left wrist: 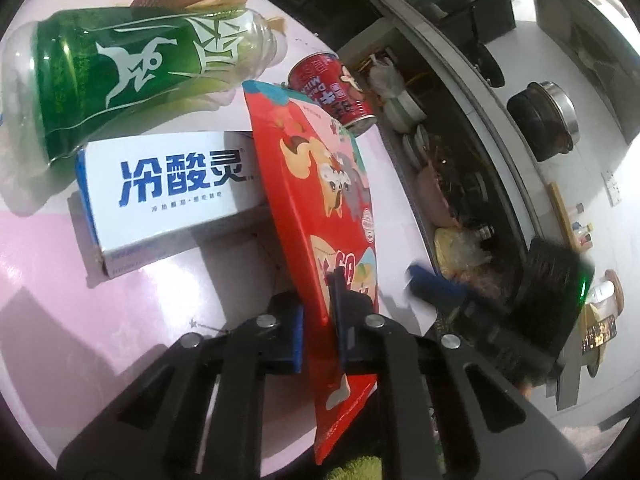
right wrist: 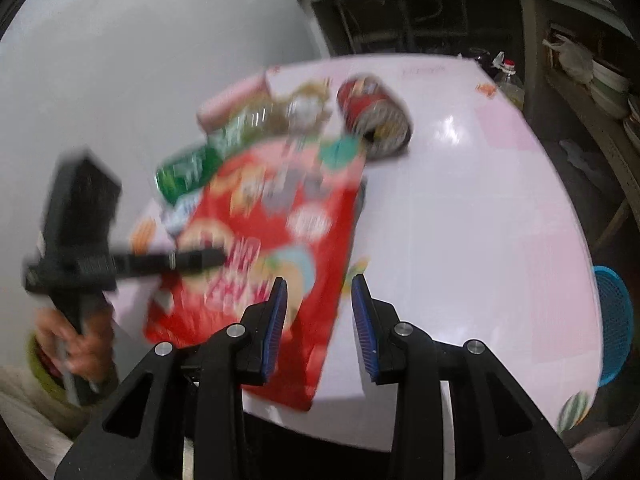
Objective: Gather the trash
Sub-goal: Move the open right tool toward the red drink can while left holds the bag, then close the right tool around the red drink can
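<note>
We hold the red bag (left wrist: 316, 200) in the left gripper (left wrist: 320, 316). Its jaws stand nearly closed, the blue pads pressing on both faces of the bag near its lower edge. The thin, flat bag is gripped edge-on between the pads, so it stands up from the jaws and leans away over the table (left wrist: 120, 300). We judge this hold suits a limp packet: a pinch across the thin section gives the pads a firm bite.

Beyond the jaws and to their left lies the white box (left wrist: 168, 200), flat on the table. The green bottle (left wrist: 120, 72) lies on its side farther out, and the red can (left wrist: 336, 88) lies on its side beyond the bag's far tip. None of them touches the jaws.

The right gripper (right wrist: 320, 320) has its jaws partly open with nothing pressed between them. In its blurred view the bag's near corner lies just ahead of its left pad, apart from the right one. A blue basket (right wrist: 616, 320) sits off the table's edge to the right of these jaws; we judge it the likely place for the trash.
</note>
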Motion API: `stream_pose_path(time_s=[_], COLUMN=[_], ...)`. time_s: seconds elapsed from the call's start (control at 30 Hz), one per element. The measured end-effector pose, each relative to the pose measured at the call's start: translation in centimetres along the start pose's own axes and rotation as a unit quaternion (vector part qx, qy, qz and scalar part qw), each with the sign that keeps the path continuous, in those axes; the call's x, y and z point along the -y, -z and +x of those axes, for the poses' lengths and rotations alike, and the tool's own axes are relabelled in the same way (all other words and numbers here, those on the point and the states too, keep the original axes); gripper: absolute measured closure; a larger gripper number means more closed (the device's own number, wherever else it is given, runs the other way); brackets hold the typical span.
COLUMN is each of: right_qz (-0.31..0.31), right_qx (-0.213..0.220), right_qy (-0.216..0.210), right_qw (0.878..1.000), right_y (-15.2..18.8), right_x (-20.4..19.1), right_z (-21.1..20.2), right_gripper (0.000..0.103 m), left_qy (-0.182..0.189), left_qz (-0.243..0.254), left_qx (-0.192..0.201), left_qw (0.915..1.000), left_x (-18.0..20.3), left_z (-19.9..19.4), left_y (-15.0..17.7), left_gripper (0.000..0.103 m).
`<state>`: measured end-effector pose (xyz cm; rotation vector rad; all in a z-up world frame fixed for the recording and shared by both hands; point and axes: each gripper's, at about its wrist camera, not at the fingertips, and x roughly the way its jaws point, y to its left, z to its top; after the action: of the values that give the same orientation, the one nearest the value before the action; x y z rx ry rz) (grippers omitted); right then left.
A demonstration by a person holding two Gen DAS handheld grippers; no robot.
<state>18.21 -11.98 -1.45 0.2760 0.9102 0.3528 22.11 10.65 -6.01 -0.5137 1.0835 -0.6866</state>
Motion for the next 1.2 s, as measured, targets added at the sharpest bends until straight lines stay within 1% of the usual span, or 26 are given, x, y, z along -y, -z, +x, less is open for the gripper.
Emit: stream_pose_path(time_s=[0.07, 0.1, 0.17, 0.23, 0.27, 0.4, 0.5, 0.63, 0.67, 0.7, 0.73, 0.77, 0.9, 1.03, 1.13, 1.2], right_qz=[0.021, 0.025, 0.024, 0.021, 0.013, -0.016, -0.019, -0.007, -0.006, -0.004, -0.002, 0.002, 0.006, 0.008, 0.006, 0.005], right_qx=[0.024, 0.032, 0.054, 0.064, 0.062, 0.033, 0.008, 0.001, 0.002, 0.004, 0.005, 0.007, 0.022, 0.029, 0.026, 0.016], right_qy=[0.000, 0.005, 0.018, 0.025, 0.030, 0.057, 0.071, 0.071, 0.073, 0.073, 0.073, 0.074, 0.089, 0.109, 0.121, 0.131], right_qw=[0.999, 0.999, 0.998, 0.997, 0.998, 0.998, 0.997, 0.997, 0.997, 0.997, 0.997, 0.997, 0.996, 0.994, 0.992, 0.991], right_y=[-1.9, -2.6, -4.4, -5.9, -6.9, -9.6, -10.8, -11.4, -11.4, -11.4, -11.4, -11.5, -11.3, -11.1, -10.7, -10.1], right_x=[1.4, 1.8, 2.4, 2.6, 2.6, 2.5, 3.4, 4.4, 4.5, 4.6, 4.7, 4.7, 4.6, 4.6, 4.5, 4.6], right_z=[-0.9, -1.0, -0.8, 0.1, 1.2, 5.8, 8.9, 10.8, 11.0, 11.0, 11.0, 10.9, 9.9, 7.8, 6.1, 4.6], right_gripper=[0.054, 0.050, 0.033, 0.026, 0.023, 0.022, 0.022, 0.022, 0.026, 0.029, 0.038, 0.042, 0.043, 0.043, 0.043, 0.043], left_qy=[0.002, 0.003, 0.003, 0.002, 0.002, 0.004, 0.006, 0.010, 0.011, 0.011, 0.012, 0.012, 0.012, 0.007, 0.005, 0.004], left_qz=[0.003, 0.003, 0.003, -0.003, -0.006, -0.016, -0.019, -0.023, -0.023, -0.024, -0.024, -0.024, -0.022, -0.016, -0.013, -0.011], left_qx=[0.001, 0.001, 0.002, 0.003, 0.003, 0.005, 0.008, 0.007, 0.007, 0.007, 0.007, 0.007, 0.009, 0.011, 0.013, 0.014], left_qw=[1.0000, 1.0000, 1.0000, 1.0000, 1.0000, 0.9999, 0.9998, 0.9997, 0.9996, 0.9996, 0.9996, 0.9996, 0.9996, 0.9998, 0.9998, 0.9998], left_x=[-0.1, -0.2, -0.6, -0.9, -1.0, -1.7, -2.0, -3.0, -2.9, -3.0, -3.1, -3.1, -3.1, -2.6, -2.1, -1.9], left_z=[-0.5, -0.8, -1.3, -1.8, -1.8, -2.1, -2.2, -2.5, -2.4, -2.4, -2.4, -2.4, -2.4, -2.5, -2.6, -2.6], left_y=[0.3, 0.5, 0.8, 1.2, 1.3, 1.6, 1.5, 1.5, 1.5, 1.5, 1.5, 1.5, 1.6, 1.7, 1.7, 1.7], left_gripper=[0.093, 0.093, 0.093, 0.093, 0.093, 0.093, 0.093, 0.093, 0.093, 0.093, 0.093, 0.093, 0.093, 0.093, 0.093, 0.093])
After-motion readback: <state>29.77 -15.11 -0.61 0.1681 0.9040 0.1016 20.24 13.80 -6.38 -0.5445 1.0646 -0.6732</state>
